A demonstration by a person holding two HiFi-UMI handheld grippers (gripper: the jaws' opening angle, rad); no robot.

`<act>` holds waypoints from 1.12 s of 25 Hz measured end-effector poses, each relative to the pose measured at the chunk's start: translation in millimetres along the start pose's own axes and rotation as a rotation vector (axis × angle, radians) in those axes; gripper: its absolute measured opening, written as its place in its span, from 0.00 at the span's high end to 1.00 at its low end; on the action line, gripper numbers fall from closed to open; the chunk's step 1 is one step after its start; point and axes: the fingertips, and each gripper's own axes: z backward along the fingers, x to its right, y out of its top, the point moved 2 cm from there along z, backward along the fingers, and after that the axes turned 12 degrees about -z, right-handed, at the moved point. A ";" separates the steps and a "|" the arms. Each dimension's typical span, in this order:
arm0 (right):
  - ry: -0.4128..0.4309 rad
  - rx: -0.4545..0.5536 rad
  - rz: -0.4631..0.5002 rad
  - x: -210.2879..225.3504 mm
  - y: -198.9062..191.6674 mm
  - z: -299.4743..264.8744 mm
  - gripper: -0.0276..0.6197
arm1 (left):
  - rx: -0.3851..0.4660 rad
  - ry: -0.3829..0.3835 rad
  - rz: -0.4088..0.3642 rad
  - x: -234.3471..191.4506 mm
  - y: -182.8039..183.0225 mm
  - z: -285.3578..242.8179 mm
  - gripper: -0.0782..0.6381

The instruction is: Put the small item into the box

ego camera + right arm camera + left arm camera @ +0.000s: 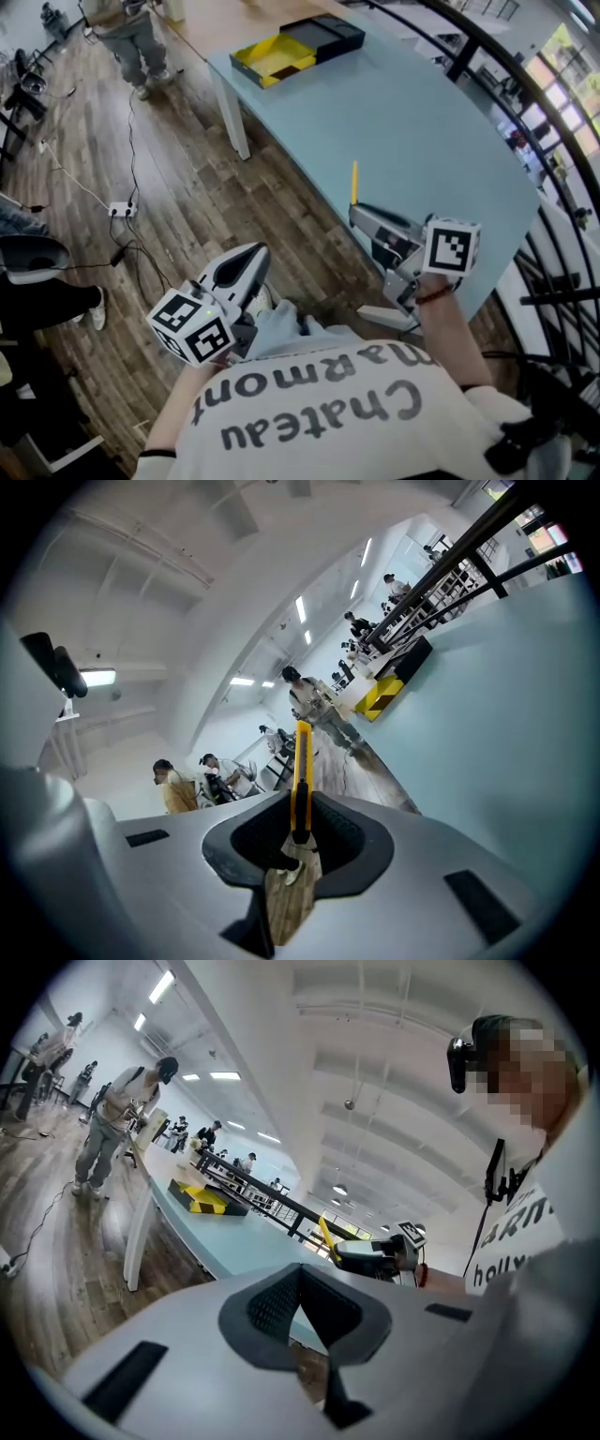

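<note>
Gripping yellow cutter (301, 761) in your right gripper (358, 214) jaws; left gripper (300, 1283) jaws together, empty; box (281, 52) at 12 o'clock on tabletop (422, 122).

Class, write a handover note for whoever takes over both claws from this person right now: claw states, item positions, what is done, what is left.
Right claw: shut on the yellow utility knife, held above the blue table.
Left claw: tips together, nothing between them, held off the table over the floor.
Yellow-and-black box: open, at the table's far end.
Done: the knife is gripped.
Left: carry it to the box, put it inside, let go.
</note>
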 end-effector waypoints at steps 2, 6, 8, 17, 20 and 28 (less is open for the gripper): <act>0.004 0.021 0.000 -6.8 12.3 -19.0 0.82 | -0.008 -0.019 -0.015 -19.1 12.1 -2.0 0.89; 0.004 0.042 -0.007 -20.3 26.5 -58.0 0.82 | -0.011 -0.037 -0.034 -63.3 37.5 -2.6 0.89; -0.006 0.058 -0.002 -23.9 35.6 -73.9 0.82 | -0.005 -0.052 -0.044 -82.7 50.8 -5.4 0.89; -0.002 0.131 0.022 -44.0 66.8 -136.1 0.82 | 0.024 -0.118 -0.096 -149.5 90.2 -6.9 0.89; 0.002 0.115 0.010 -41.3 65.7 -156.3 0.82 | 0.037 -0.111 -0.084 -166.5 90.9 -7.8 0.89; -0.027 0.078 -0.037 -22.4 81.4 -195.4 0.82 | 0.014 -0.101 -0.038 -199.6 88.8 -17.5 0.89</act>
